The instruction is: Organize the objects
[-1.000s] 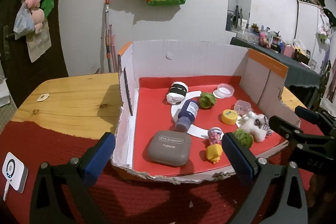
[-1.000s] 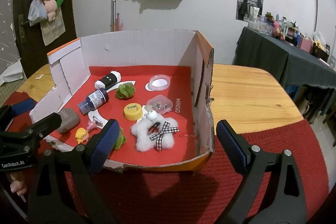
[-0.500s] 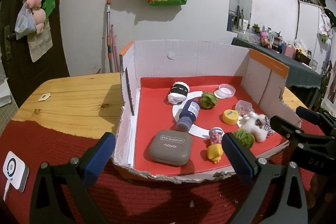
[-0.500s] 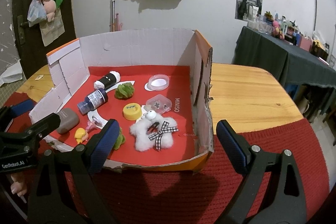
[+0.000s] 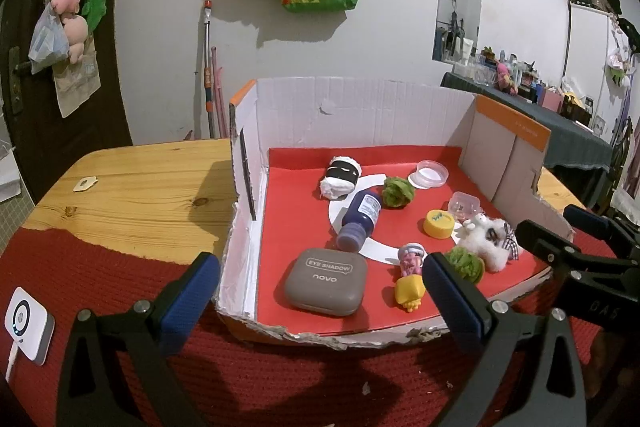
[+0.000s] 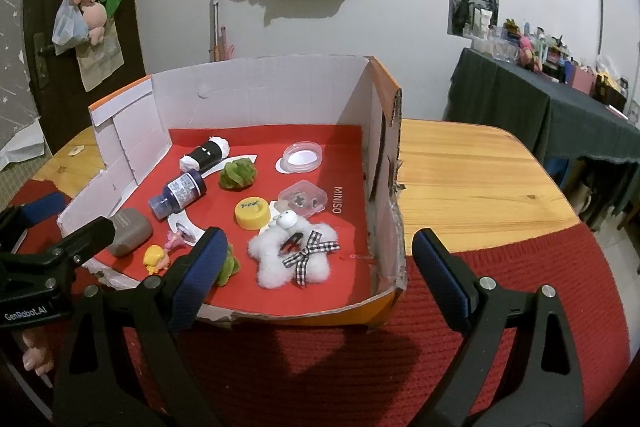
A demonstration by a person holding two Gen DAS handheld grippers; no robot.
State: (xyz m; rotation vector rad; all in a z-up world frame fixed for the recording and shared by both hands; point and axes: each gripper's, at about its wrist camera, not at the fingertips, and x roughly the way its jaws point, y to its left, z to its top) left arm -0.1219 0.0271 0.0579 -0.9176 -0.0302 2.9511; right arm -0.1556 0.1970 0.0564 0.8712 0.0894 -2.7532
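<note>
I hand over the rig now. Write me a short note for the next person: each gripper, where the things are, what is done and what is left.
Left gripper: open, empty, before the box's near edge.
Right gripper: open, empty, at the box's near right corner.
Things: all lie loose on the red floor of the box: eyeshadow case, blue bottle, yellow lid, white plush, two green balls, clear case.
Done: nothing gripped yet, nothing visibly sorted.
Left: all the organizing.
</note>
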